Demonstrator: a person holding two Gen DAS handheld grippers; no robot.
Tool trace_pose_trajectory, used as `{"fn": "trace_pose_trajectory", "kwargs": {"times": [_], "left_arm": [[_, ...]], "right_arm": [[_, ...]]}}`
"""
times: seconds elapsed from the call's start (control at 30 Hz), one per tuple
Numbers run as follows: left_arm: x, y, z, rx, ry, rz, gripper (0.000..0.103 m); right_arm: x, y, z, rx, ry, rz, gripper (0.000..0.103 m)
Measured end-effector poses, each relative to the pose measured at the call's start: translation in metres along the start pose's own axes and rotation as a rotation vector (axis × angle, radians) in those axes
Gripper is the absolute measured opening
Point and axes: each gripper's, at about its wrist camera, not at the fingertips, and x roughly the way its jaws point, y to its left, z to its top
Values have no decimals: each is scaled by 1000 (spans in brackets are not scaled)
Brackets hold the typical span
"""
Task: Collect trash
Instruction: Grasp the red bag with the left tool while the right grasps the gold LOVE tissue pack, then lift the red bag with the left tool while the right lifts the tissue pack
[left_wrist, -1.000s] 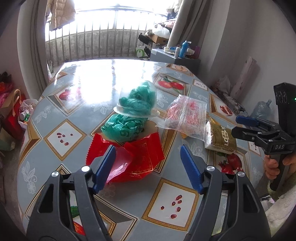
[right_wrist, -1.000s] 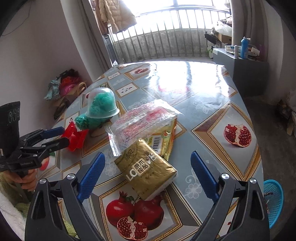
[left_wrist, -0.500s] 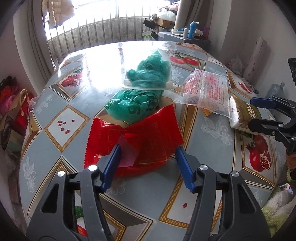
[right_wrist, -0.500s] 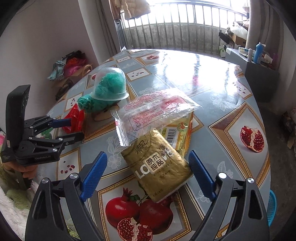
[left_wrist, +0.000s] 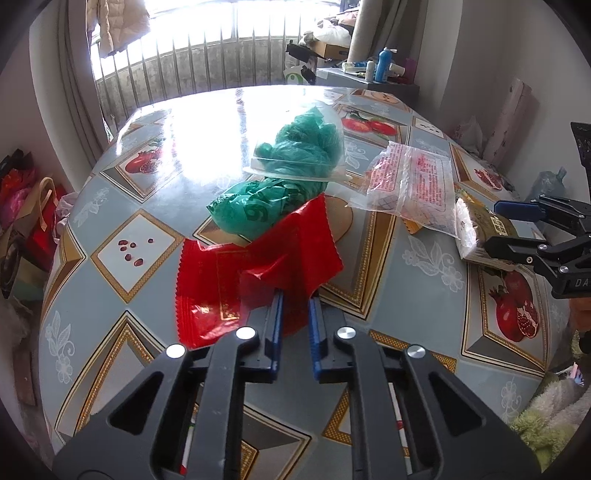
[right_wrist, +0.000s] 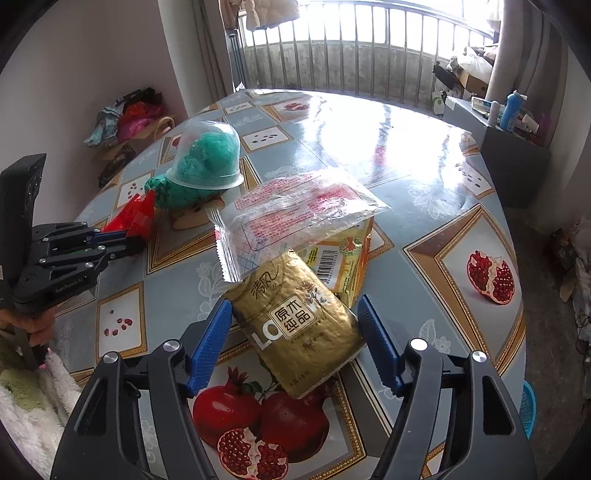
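In your left wrist view, your left gripper (left_wrist: 293, 314) sits at lower centre with its jaws pinched together on the near edge of the red wrapper (left_wrist: 258, 273); the blue pads clamp the foil between them. The wrapper lies mid-frame on the table (left_wrist: 122, 254). Just above it a green bag (left_wrist: 255, 208) spills from under a clear cup (left_wrist: 306, 147). To the right lies a clear packet (left_wrist: 410, 188), and at the right edge your right gripper (left_wrist: 517, 229) straddles the gold pack (left_wrist: 484, 232).

In your right wrist view, your right gripper (right_wrist: 295, 332) fills the bottom of the frame, jaws closing, about two-thirds open. The gold pack (right_wrist: 299, 328) lies between the pads; whether they touch it yet, you cannot tell. The clear packet (right_wrist: 291, 221) overlaps its far end, with a yellow box (right_wrist: 340, 262) beneath. At the left edge your left gripper (right_wrist: 125, 240) grips the red wrapper (right_wrist: 136, 218), beside the green bag (right_wrist: 177, 192) and cup (right_wrist: 207, 155).
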Motion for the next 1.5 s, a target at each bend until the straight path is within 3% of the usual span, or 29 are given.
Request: {"fn": "trace_pose_trajectory", "kwargs": {"times": [0.23, 0.4, 0.47, 0.63, 0.9, 1.0, 1.3, 1.5], "left_arm": [[-10, -4, -4, 11, -17, -20, 0], [-15, -3, -6, 10, -21, -40, 0], [-15, -3, -6, 9, -21, -41, 0], [-15, -3, -7, 0, -19, -46, 0], [-14, -1, -8, -7, -22, -51, 0], [-15, 0, -8, -10, -24, -50, 0], [-29, 0, -6, -26, -42, -40, 0], [-50, -12, -4, -9, -98, -55, 0]], "right_arm": [[-9, -6, -1, 17, -3, 5, 50], [-17, -13, -1, 49, -25, 41, 52], [-17, -13, 1, 54, -29, 59, 67], [-8, 1, 3, -38, -12, 26, 77], [10, 9, -2, -93, 40, -24, 76], [7, 9, -4, -91, 39, -27, 68], [-9, 10, -13, -52, 27, 35, 64], [-30, 10, -24, -1, -4, 54, 63]]}}
